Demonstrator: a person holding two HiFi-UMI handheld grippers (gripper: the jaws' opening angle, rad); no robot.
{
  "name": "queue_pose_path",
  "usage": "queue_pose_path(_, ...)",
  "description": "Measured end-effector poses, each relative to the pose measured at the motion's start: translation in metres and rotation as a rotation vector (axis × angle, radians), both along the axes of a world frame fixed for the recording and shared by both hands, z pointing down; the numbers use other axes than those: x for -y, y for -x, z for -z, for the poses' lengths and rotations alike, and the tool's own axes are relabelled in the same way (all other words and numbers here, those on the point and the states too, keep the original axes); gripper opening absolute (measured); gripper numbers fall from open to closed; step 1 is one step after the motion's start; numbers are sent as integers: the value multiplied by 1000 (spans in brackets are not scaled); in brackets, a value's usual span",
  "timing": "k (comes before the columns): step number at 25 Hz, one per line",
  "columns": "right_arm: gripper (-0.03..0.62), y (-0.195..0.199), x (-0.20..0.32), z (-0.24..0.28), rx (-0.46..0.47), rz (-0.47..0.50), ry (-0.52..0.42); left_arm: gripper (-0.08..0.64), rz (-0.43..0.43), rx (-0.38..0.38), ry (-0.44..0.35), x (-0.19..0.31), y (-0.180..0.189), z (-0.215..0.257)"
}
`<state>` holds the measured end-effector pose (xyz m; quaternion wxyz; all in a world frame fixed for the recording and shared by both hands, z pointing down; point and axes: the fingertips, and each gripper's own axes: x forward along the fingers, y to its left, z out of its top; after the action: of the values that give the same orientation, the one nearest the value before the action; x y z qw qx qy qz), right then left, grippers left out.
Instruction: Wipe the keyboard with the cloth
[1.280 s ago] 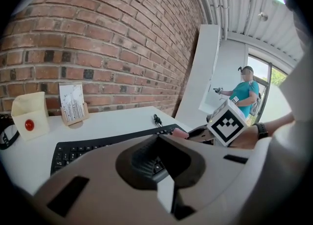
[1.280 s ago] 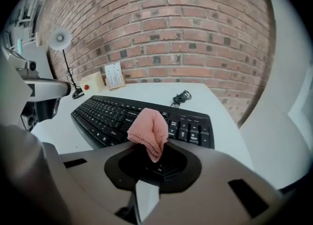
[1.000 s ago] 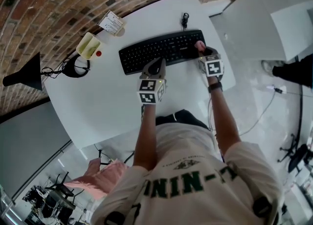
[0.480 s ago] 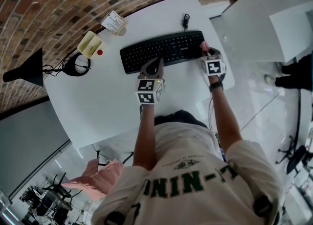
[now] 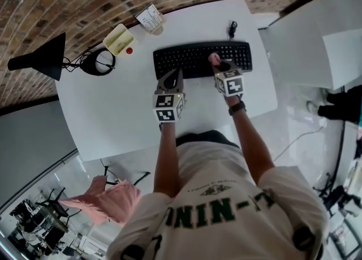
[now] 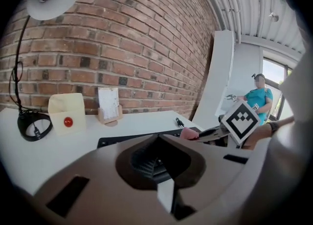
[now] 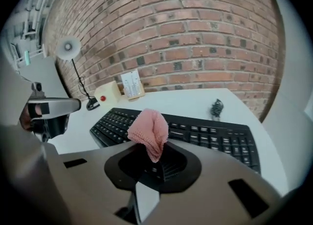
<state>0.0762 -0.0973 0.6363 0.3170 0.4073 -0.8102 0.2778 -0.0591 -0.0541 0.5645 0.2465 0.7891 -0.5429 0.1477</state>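
Keyboard [image 5: 202, 59] lies long and black across the upper middle of the head view, on the white table [image 5: 113, 106], with its cable [image 5: 231, 28] coiled just beyond its far edge. The pink cloth [image 5: 214, 59] is held by the right gripper [image 5: 220, 66], whose jaws pinch its lower end so that a rounded wad stands out past the tips. In the right gripper view the cloth [image 7: 149, 131] fills the centre of the frame over the middle keys. Whether it presses on the keys or hangs just above them, I cannot tell. The left gripper [image 5: 175, 73] has its jaws pressed together on nothing, its tip at the keyboard's near edge, left of centre. Contact there cannot be judged either.

The step in hand looks like a wiping pass along the key rows. To do it well, the wad should probably meet the keys with light, even pressure, enough to drag across the caps without the hard jaw tips striking them. Long strokes along the rows seem better than dabs, each overlapping the one before. The keyboard may slide on the smooth table, so bracing its near edge with the left gripper would likely help. The small wad could also work loose, so the pinch should be firm.
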Motion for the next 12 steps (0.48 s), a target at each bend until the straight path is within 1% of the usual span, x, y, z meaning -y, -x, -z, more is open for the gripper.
queue_pose_path(4, 32, 72, -20, 1, 44, 112, 11, 2, 82, -3, 18, -9, 38, -9)
queue_pose_path(6, 32, 104, -31, -10, 44, 194, 8, 2, 125, 0, 25, -14, 59, -13)
queue_pose_path(8, 32, 135, -42, -11, 47, 257, 13, 2, 170, 2, 31, -20, 79, -16)
queue_pose_path(12, 32, 180, -56, -10, 55, 330, 32, 2, 253, 0, 45, -32, 113, -20)
